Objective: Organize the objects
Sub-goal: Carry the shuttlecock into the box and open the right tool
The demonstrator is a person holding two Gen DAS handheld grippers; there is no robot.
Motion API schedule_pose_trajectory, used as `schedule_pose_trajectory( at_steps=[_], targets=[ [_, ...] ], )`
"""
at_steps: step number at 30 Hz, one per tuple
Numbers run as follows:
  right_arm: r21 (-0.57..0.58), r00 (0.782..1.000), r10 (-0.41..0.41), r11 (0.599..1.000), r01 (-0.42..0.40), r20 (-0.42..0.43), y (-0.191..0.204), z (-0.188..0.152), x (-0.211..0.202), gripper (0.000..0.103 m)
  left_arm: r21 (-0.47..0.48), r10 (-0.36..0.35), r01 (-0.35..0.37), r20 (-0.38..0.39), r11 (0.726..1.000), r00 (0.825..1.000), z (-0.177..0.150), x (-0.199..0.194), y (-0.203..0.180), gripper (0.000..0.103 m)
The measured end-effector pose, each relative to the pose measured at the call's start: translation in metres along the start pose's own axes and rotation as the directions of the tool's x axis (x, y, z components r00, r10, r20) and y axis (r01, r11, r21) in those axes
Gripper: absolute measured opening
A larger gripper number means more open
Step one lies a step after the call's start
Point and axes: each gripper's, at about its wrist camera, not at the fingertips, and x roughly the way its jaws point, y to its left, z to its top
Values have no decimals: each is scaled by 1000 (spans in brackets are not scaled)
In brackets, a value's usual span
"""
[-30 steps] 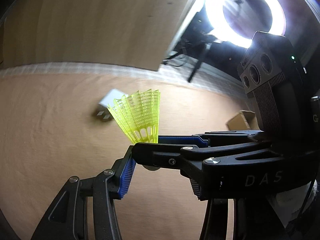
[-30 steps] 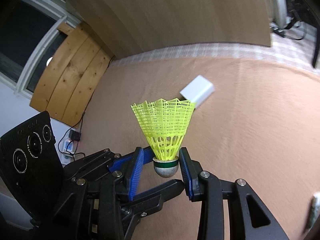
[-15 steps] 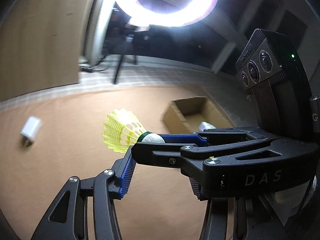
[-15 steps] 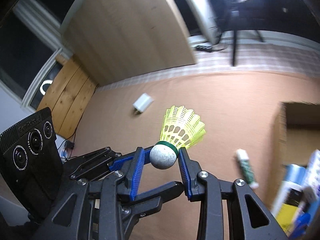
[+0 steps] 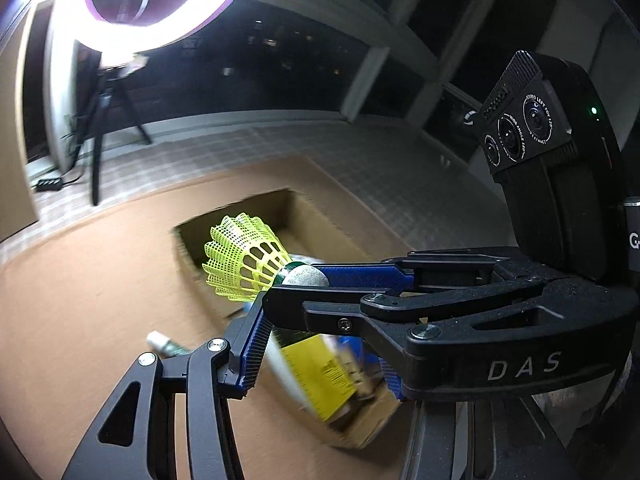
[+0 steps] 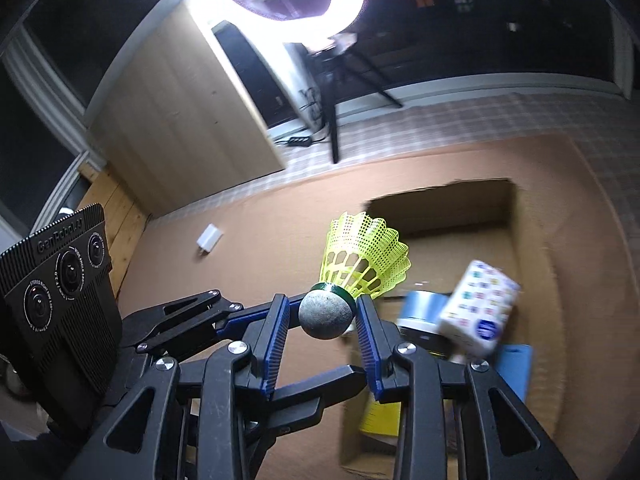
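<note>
Right wrist view: the right gripper (image 6: pixel 322 340) is narrowly open, both blue pads (image 6: pixel 276 336) pressed on the grey cork of the shuttlecock (image 6: pixel 366 260).
Shuttlecock: held in the air, yellow skirt pointing away from the camera, over the near left rim of the box (image 6: pixel 532 248).
Left gripper (image 5: pixel 320 364): about half open, with nothing between its pads (only the box's contents show through the gap).
Pose: both grippers tilt down towards the box; the right one crosses in front of the left, so the shuttlecock (image 5: pixel 244 260) shows side-on in the left wrist view.
Hidden: the left gripper's right finger is mostly covered by the right gripper.
Hard to make out: the box (image 5: pixel 304 216) and what lies in it are blurred; a blue can (image 6: pixel 420 308), a white carton (image 6: pixel 480 300) and a yellow pack (image 5: pixel 320 376) can just be told.
Outside the box: a tube (image 5: pixel 162 342) lies beside it, and a white plug (image 6: pixel 210 239) lies well apart on the mat (image 6: pixel 280 224).
</note>
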Motion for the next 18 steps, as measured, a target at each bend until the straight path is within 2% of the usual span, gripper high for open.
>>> schedule_pose_trajectory(
  at_steps=[1,2,3,4,6,12,18],
  targets=[
    [6,1000,-8,1000,8,6,-4,0,-4,31,9,-8,8,-3,1000,1000,2,4,-6,52],
    [9,1000,-15,1000,15,13,-6,0,-7,32,12,-11,11,-4,1000,1000,4,7,-7,56],
    [10,999,-26,1000,25,25,-9,0,-12,39,12,-7,7,-12,1000,1000,5,9,-10,63],
    [13,999,-38,999,38,32,-11,0,-14,54,13,1,-1,-26,1000,1000,5,13,-11,75],
    [25,995,-76,997,74,62,-16,-1,-23,62,24,16,-15,-38,1000,999,2,16,-13,76],
    [50,994,-91,995,88,65,-28,-5,-25,62,18,56,-55,-43,998,998,-7,6,-5,76],
    [96,994,-68,994,59,90,-32,-21,-29,62,30,129,-128,-53,991,990,-25,-18,25,76]
  ],
)
